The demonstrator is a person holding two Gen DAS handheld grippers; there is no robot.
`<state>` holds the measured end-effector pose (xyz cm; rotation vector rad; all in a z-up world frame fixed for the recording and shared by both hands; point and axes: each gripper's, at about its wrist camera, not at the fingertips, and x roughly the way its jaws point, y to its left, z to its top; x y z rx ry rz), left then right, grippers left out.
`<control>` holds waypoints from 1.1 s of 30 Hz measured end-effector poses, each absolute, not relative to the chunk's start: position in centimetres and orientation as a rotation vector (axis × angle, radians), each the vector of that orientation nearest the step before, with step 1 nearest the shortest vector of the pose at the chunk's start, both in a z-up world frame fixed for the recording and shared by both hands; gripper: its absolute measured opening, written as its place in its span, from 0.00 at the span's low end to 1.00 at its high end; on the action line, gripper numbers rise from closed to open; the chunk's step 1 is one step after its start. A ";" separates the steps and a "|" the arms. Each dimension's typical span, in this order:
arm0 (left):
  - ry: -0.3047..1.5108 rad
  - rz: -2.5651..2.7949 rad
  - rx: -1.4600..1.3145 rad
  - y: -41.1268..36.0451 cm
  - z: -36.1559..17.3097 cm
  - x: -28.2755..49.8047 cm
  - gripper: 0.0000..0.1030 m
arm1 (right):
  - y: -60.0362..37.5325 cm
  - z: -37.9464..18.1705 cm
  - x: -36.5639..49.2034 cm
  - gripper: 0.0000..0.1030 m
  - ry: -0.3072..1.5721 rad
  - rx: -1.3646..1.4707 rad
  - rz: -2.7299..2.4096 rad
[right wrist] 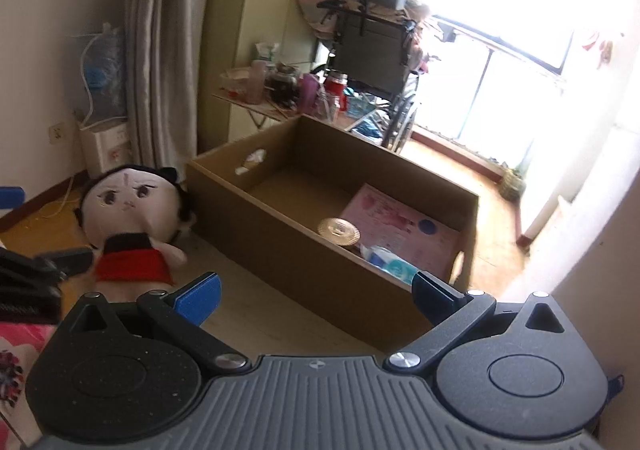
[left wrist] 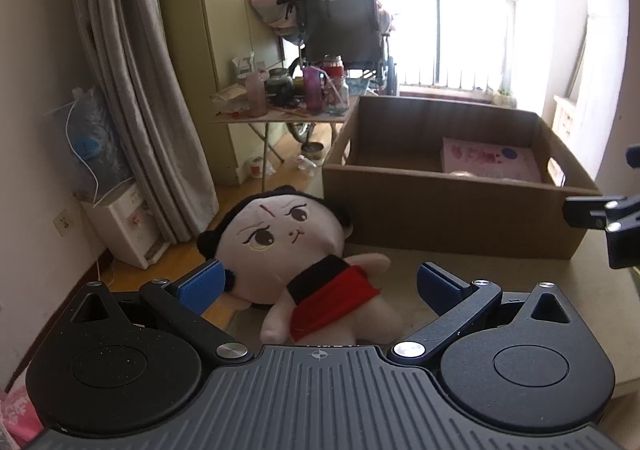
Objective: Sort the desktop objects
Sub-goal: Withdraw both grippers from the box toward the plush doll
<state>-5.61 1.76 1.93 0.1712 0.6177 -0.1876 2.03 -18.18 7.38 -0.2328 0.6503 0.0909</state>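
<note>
Left gripper (left wrist: 320,282): jaws spread wide, blue pads on either side of the plush doll, nothing grasped.
Right gripper (right wrist: 318,292): jaws released and empty, held before the cardboard box.
Plush doll (left wrist: 294,250): lay on its back on the table (left wrist: 500,270), just left of the box's near corner.
Cardboard box (right wrist: 320,262): held a pink sheet (right wrist: 400,223), a round gold disc (right wrist: 339,230) and a blue-white packet (right wrist: 390,264).
Writing: none legible.

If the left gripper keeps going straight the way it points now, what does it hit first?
Most likely the plush doll: it lies on the table between the open left gripper fingers, its head toward the cardboard box.
</note>
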 end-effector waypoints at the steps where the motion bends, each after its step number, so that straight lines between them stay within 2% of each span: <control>1: 0.619 -0.191 0.168 2.0 1.8 -5.7 1.00 | -17.8 7.4 2.1 1.00 0.648 -0.231 0.104; 19: 0.643 -0.163 -0.016 6.0 0.4 -4.5 1.00 | -13.9 7.9 2.0 1.00 0.616 -0.243 0.231; 33: 0.637 -0.163 0.021 6.0 0.1 -4.4 1.00 | -13.6 8.3 2.4 1.00 0.632 -0.163 0.331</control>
